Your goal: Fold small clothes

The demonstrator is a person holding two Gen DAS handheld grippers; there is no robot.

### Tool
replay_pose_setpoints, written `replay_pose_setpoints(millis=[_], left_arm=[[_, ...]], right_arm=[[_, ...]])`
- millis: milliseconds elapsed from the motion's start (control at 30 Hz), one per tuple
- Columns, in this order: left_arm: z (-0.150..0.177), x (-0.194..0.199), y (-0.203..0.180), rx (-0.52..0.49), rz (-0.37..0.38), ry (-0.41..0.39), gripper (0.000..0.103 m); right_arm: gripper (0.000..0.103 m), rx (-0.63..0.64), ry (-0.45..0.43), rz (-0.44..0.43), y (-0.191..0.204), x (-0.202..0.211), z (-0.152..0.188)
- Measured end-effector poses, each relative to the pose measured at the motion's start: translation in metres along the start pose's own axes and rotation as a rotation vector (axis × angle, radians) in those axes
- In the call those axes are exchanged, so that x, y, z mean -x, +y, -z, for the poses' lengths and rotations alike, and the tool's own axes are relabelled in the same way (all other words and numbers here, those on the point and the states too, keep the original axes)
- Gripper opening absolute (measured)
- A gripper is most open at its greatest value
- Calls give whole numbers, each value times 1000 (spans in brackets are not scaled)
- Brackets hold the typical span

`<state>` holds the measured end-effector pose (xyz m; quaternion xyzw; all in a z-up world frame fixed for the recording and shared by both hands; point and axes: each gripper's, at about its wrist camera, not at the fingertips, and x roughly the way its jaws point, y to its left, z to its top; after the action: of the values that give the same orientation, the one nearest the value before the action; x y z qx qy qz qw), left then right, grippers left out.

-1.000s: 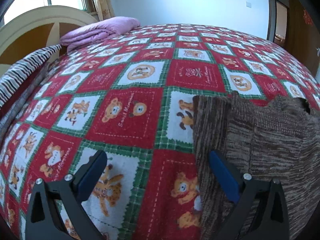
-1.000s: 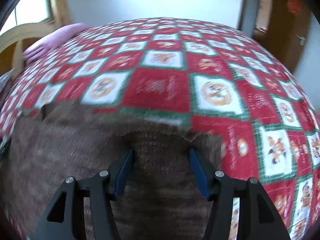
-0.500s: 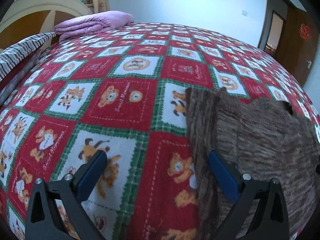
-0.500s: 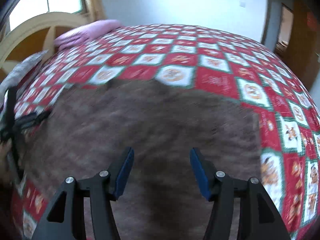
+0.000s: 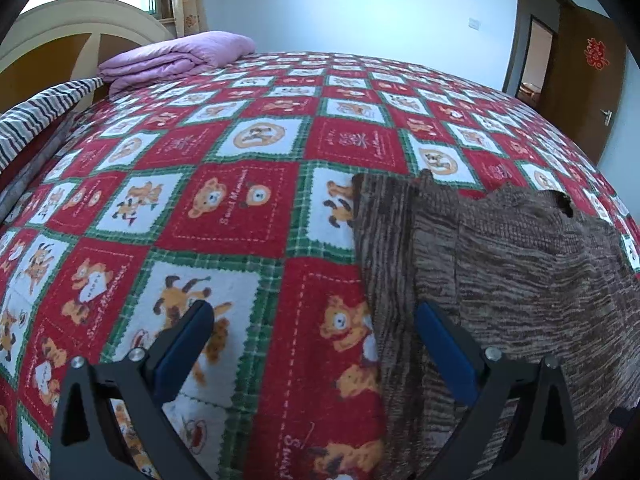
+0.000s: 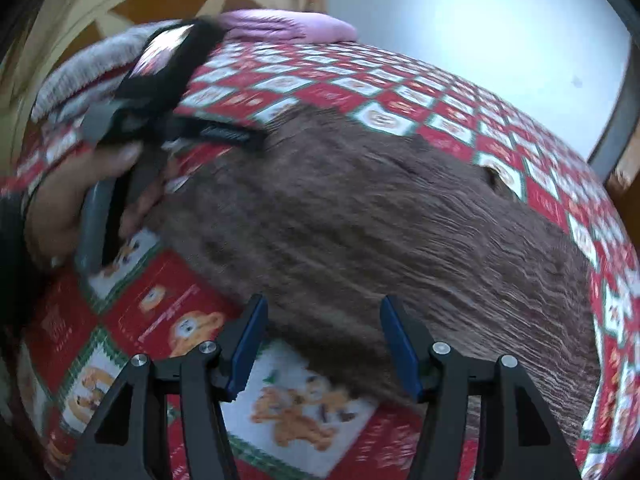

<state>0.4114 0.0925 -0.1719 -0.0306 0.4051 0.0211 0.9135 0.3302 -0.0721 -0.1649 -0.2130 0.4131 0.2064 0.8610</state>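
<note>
A brown knitted garment point(image 5: 512, 276) lies flat on the bed, partly folded over itself, with a sleeve along its left edge. It also shows in the right wrist view point(image 6: 380, 220). My left gripper point(image 5: 312, 324) is open and empty, low over the bed, its right finger over the garment's left edge. The left gripper also shows in the right wrist view point(image 6: 172, 120), held by a hand at the garment's far left. My right gripper point(image 6: 324, 320) is open and empty above the garment's near edge.
The bed has a red, green and white bear-print cover point(image 5: 240, 208). A folded purple quilt point(image 5: 176, 56) and a striped pillow point(image 5: 36, 116) lie by the headboard point(image 5: 60, 28). A brown door point(image 5: 580, 76) stands at the far right.
My right gripper has swung left and pulled back, so the garment's near edge and the left hand now show. The left gripper has shifted only slightly. Both stay open.
</note>
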Motion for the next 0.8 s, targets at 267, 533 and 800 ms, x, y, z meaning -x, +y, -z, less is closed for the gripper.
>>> replay_pose_setpoints(millis=[267, 533, 800], left_arm=[[0, -2, -1, -3, 42, 9, 103], [0, -2, -2, -7, 76, 11, 103], [-1, 2, -7, -35, 110, -11, 103]], right_arm=[[60, 155, -12, 57, 49, -11, -6], [60, 186, -34, 88, 69, -19, -12], [60, 168, -54, 127, 76, -26, -18]])
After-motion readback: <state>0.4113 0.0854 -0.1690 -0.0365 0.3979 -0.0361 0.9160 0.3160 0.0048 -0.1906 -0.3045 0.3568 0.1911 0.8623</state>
